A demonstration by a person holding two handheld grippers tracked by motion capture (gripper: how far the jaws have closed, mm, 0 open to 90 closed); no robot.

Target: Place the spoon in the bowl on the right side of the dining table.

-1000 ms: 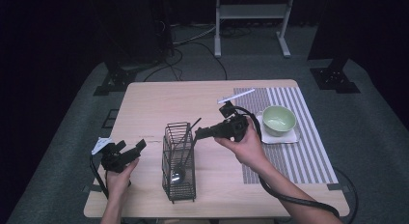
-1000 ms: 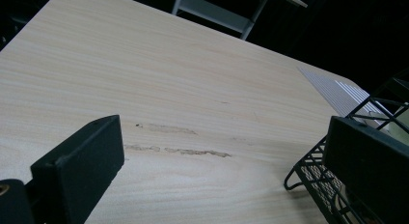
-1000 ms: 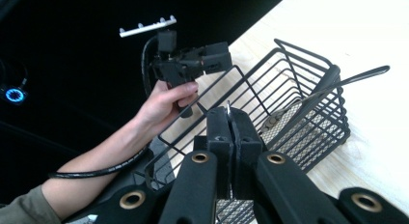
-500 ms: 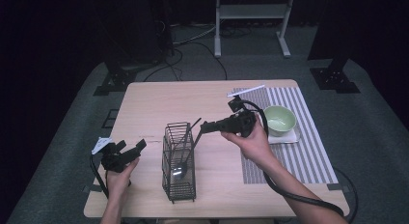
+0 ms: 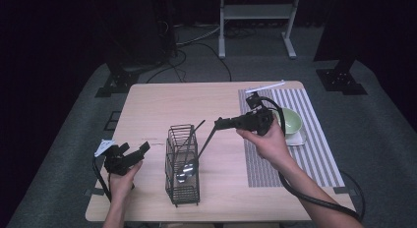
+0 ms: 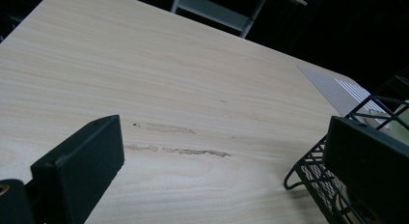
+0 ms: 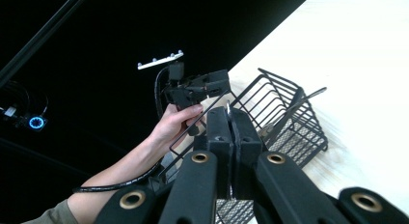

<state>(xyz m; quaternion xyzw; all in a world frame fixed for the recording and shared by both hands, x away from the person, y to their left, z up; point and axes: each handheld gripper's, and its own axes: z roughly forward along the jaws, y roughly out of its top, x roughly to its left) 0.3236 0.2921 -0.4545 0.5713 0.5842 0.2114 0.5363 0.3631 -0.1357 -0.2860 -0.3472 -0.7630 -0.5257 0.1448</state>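
Your right gripper (image 5: 220, 123) is clamped on a dark utensil (image 5: 206, 139) slanting down into the wire basket (image 5: 182, 188) at the table's 6 o'clock. Your left gripper (image 5: 136, 152), at 8 o'clock, sits wide open with nothing in it.

Dim room, black beyond the surface (image 5: 162, 110), which alone is lit evenly from above. Soft, short shadows beside the basket (image 5: 183, 164). High view grainy, slightly soft. Sharp wood grain in the left gripper view, near jaws blurred. Bright, almost washed-out wood in the right gripper view, slight smear by the basket.
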